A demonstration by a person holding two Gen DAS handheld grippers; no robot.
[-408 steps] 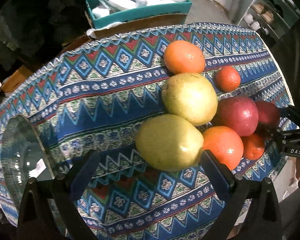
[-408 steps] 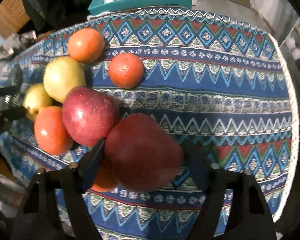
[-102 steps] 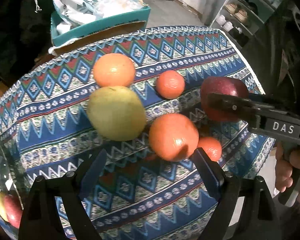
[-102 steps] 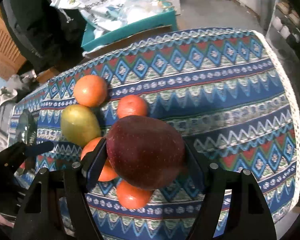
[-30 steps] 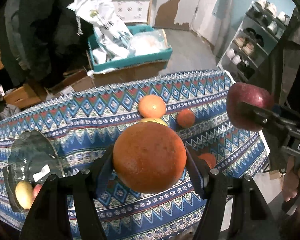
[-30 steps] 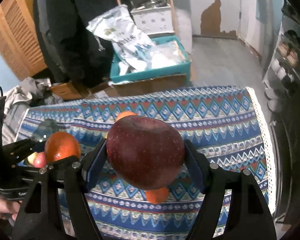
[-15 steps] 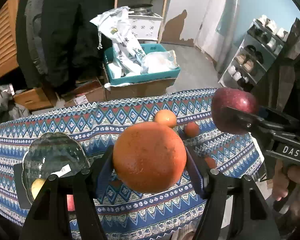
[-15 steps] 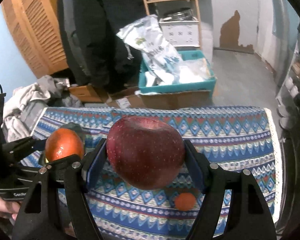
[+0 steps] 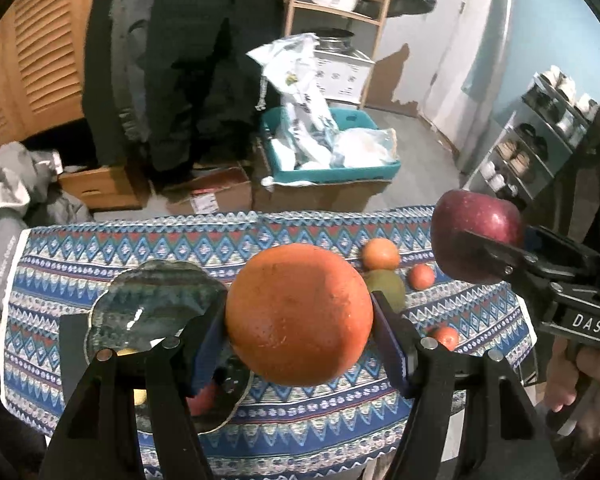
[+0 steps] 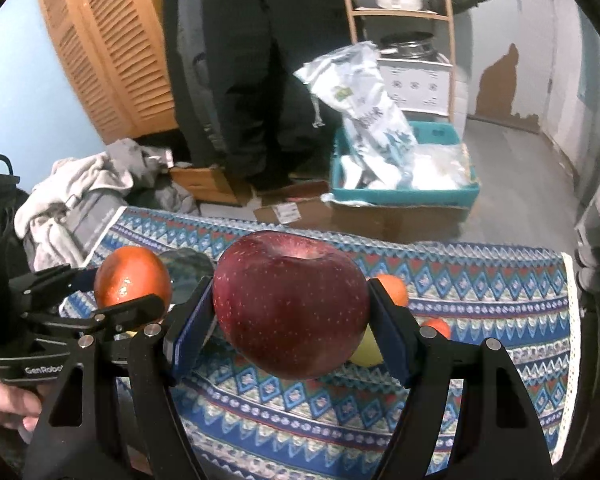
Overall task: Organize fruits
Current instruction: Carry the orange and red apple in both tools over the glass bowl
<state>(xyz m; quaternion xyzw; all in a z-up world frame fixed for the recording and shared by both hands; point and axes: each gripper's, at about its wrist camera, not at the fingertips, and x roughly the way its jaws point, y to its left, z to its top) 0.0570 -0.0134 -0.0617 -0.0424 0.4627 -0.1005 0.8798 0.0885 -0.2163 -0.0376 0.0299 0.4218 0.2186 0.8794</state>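
My left gripper point(image 9: 300, 316) is shut on a large orange point(image 9: 299, 314) and holds it high above the patterned table point(image 9: 300, 420). My right gripper point(image 10: 290, 306) is shut on a dark red apple point(image 10: 291, 303), also held high; the apple also shows in the left wrist view point(image 9: 476, 236). The orange shows in the right wrist view point(image 10: 132, 277). A glass bowl point(image 9: 156, 308) on the table's left holds a yellow fruit and a red one, partly hidden. On the table lie an orange point(image 9: 380, 254), a green pear point(image 9: 386, 290) and two small tangerines point(image 9: 421, 276) point(image 9: 444, 337).
Beyond the table stand a teal crate with plastic bags point(image 9: 332, 160), cardboard boxes point(image 9: 216, 194) and a wooden shelf point(image 9: 340, 4). A heap of grey clothes point(image 10: 84, 196) lies to the left. A shoe rack point(image 9: 540, 132) stands at the right.
Both grippers have risen further from the table with their fruit, so the table looks smaller and more of the room shows. The grips are unchanged.
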